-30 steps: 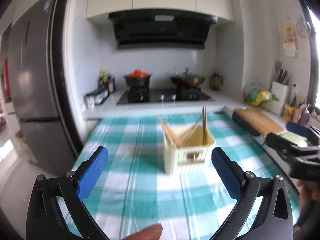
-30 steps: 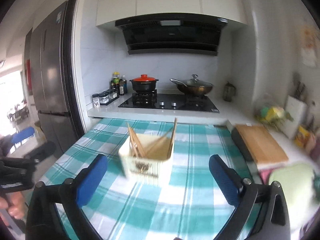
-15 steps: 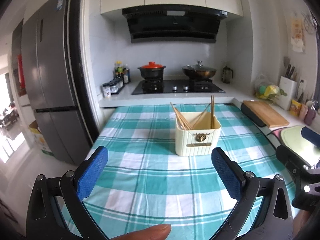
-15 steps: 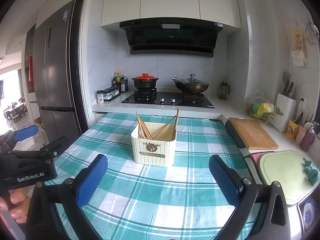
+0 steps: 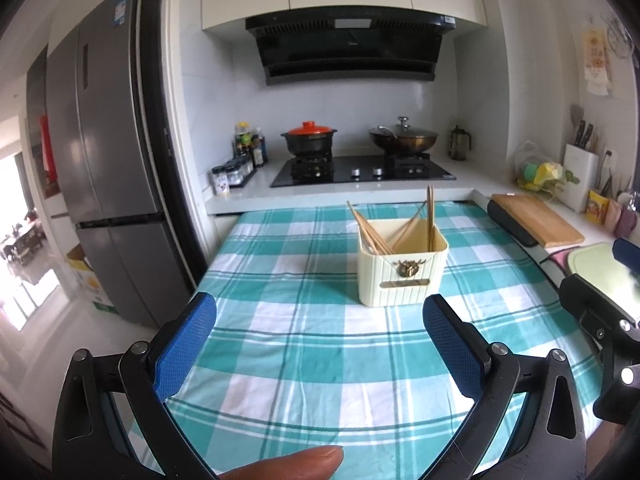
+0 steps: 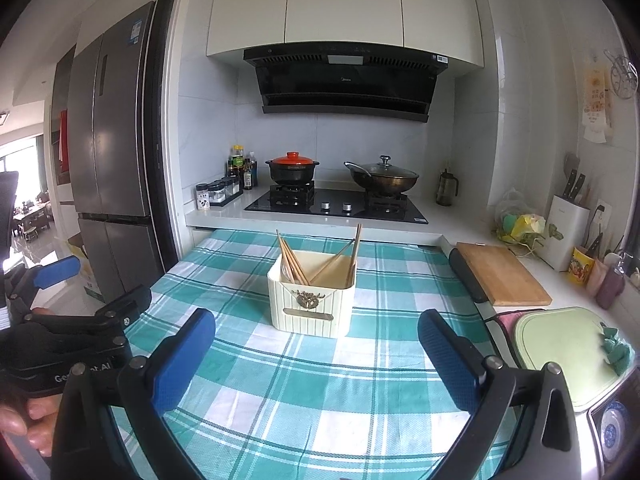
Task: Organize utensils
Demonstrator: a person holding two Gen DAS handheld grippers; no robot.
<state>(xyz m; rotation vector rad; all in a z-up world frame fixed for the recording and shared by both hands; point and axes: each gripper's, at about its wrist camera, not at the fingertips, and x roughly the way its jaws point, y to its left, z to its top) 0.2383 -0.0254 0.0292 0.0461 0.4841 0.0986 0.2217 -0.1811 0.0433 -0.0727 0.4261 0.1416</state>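
1. Chopsticks (image 5: 372, 236) are seen standing loosely in a cream holder box (image 5: 401, 276) at 12 o'clock on the checked tablecloth (image 5: 320, 344); compared with a second ago, both views are drawn back and steadied, with nothing carried.
2. Whether sorting is ahead or finished cannot be judged; no loose utensils are shown on the cloth.
3. Left gripper (image 5: 320, 344) and right gripper (image 6: 316, 352) are held spread wide, empty, short of the box.
4. Farther round, a cutting board (image 6: 500, 276) lies at 2 o'clock and a stove (image 6: 336, 204) beyond 12.
5. Nothing is found blocking the path to the box.
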